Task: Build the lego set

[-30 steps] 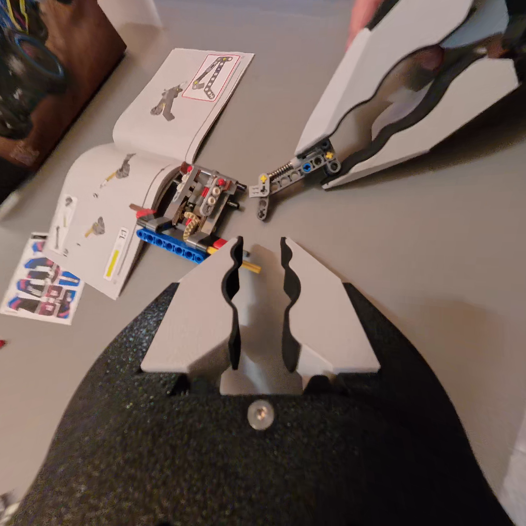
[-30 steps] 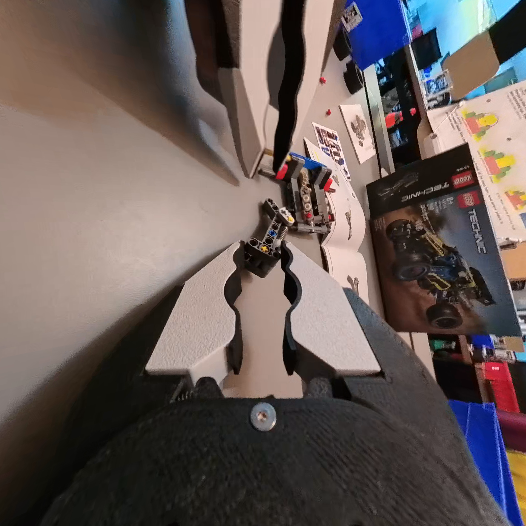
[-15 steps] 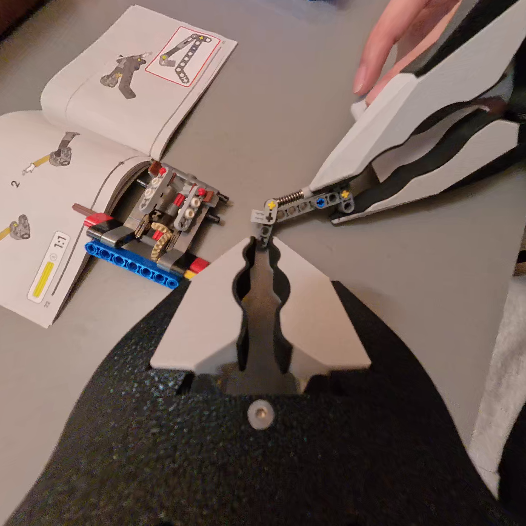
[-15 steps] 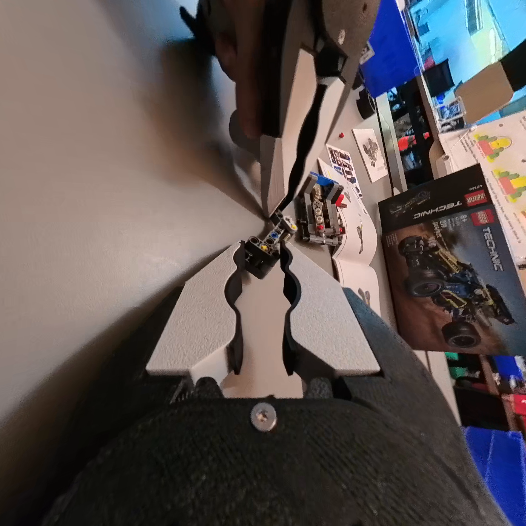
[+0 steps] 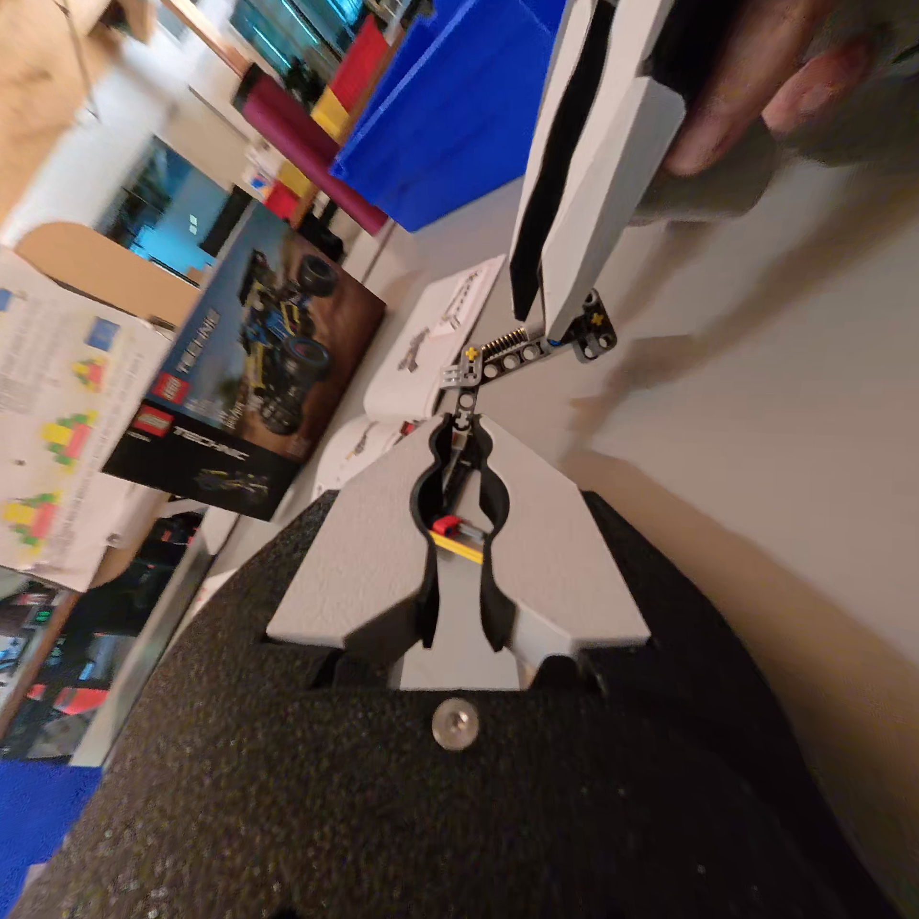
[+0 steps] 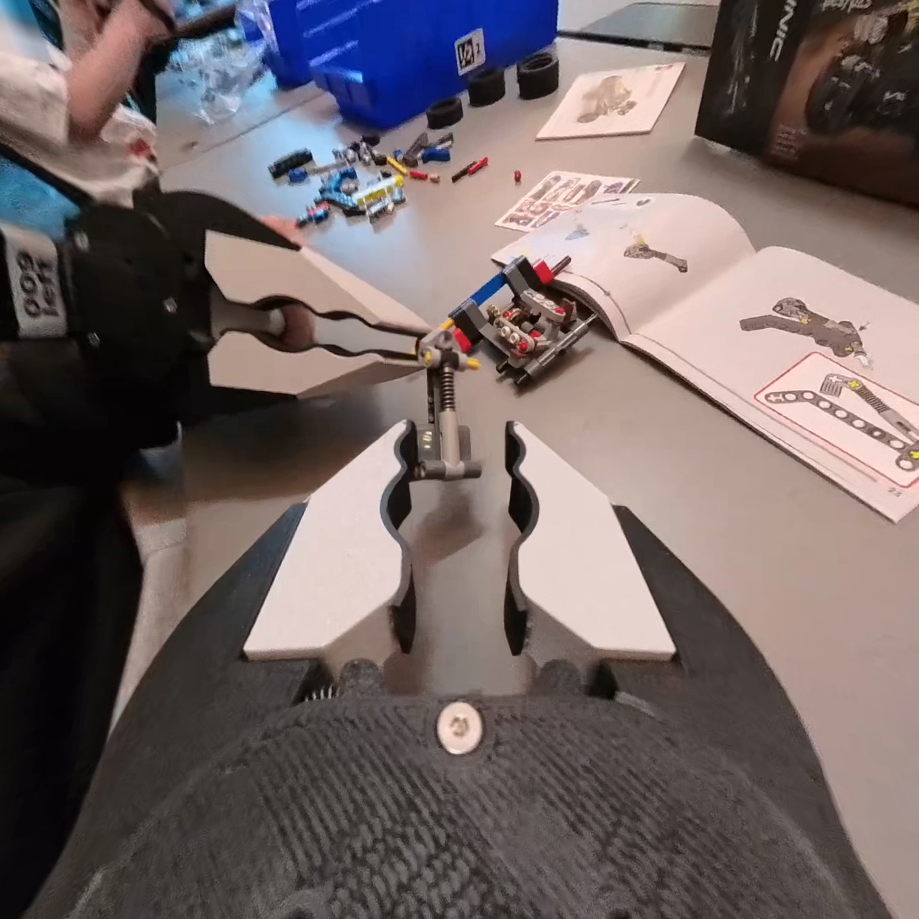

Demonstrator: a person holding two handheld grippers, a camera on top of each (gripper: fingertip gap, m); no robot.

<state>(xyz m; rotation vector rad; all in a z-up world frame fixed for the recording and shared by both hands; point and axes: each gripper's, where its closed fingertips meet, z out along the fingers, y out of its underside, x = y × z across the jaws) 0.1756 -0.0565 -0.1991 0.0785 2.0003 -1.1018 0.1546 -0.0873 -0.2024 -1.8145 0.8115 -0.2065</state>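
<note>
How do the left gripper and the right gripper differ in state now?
The left gripper is shut on the dark end of the spring arm; the right gripper is open around its grey end. The left gripper lies on its side; the right gripper is level. Both meet at this piece.

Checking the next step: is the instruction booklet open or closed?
Open: the white paper instruction booklet lies spread flat, two diagram pages showing.

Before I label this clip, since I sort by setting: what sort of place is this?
Probably a workshop or lab bench used for toy building: a grey tabletop with an open paper instruction booklet, scattered small plastic bricks, blue plastic storage bins.
</note>
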